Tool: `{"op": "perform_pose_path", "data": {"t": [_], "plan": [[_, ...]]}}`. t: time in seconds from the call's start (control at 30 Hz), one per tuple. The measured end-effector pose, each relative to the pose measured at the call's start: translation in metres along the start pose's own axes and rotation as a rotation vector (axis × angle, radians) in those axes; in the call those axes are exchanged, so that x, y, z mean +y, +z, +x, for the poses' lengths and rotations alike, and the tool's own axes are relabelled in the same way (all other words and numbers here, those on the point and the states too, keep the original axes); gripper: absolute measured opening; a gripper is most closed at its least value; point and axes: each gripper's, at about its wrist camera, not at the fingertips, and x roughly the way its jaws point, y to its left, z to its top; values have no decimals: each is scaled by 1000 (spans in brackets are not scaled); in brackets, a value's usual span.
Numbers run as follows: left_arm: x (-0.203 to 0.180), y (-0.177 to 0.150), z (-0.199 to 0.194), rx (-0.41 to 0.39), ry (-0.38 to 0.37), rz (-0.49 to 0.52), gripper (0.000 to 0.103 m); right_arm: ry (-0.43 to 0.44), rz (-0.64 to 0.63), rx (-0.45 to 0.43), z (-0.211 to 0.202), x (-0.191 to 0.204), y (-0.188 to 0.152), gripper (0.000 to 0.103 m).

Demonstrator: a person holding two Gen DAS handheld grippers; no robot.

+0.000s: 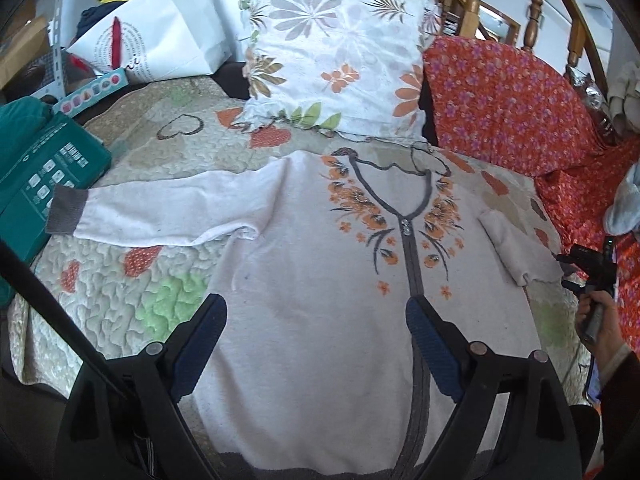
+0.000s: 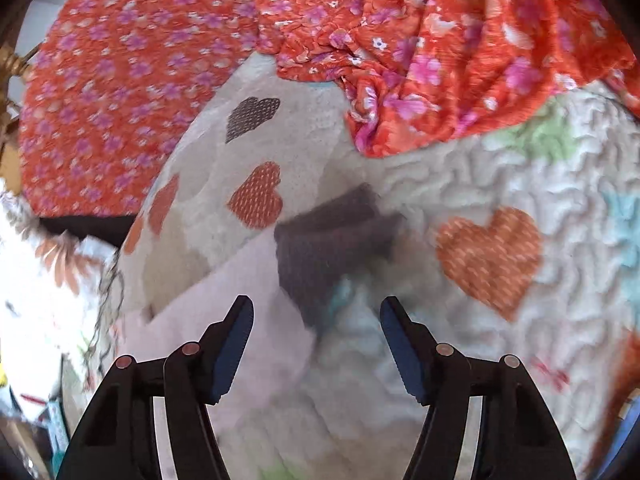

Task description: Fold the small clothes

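Blue-padded fingers of the left gripper (image 1: 316, 320) are hanging spread apart over the lower body of the white top (image 1: 320, 264), grasping nothing. That garment is lying face up across the quilt (image 1: 160, 304), filling the centre of the left view, its long sleeve (image 1: 160, 216) stretching toward the left edge and ending in a grey cuff beside a teal box (image 1: 44, 164). Laid flat like that, it is probably waiting for its first fold.

At the right edge of that view the right gripper (image 1: 576, 268) is reaching for the other, shorter-looking sleeve (image 1: 516, 248). Its own blurred view is showing the right gripper released too, jaws wide, with the sleeve's grey cuff (image 2: 332, 248) lying just ahead of them, apparently so the sleeve can be picked up and turned inward.

A floral pillow (image 1: 336, 64) is sitting right above the neckline at upper centre, and red flowered fabric (image 2: 460, 60) is spilling onto the quilt close to the cuff, crowding the folding space.
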Motion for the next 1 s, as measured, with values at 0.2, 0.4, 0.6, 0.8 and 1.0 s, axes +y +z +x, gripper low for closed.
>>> {"op": "perform_pose_path", "data": {"t": [0.2, 0.4, 0.6, 0.8, 1.0], "plan": [[-1, 5, 5, 15, 17, 4, 90, -14, -139, -61, -17, 20, 12, 5], [-5, 9, 3, -7, 1, -13, 90, -168, -57, -208, -80, -44, 60, 5], [-3, 10, -4, -8, -15, -26, 90, -147, 101, -218, -115, -109, 78, 5], [5, 28, -19, -64, -17, -24, 90, -79, -10, -182, -117, -57, 55, 5], [33, 65, -15, -170, 4, -38, 90, 57, -237, -113, -114, 76, 10, 5]]}}
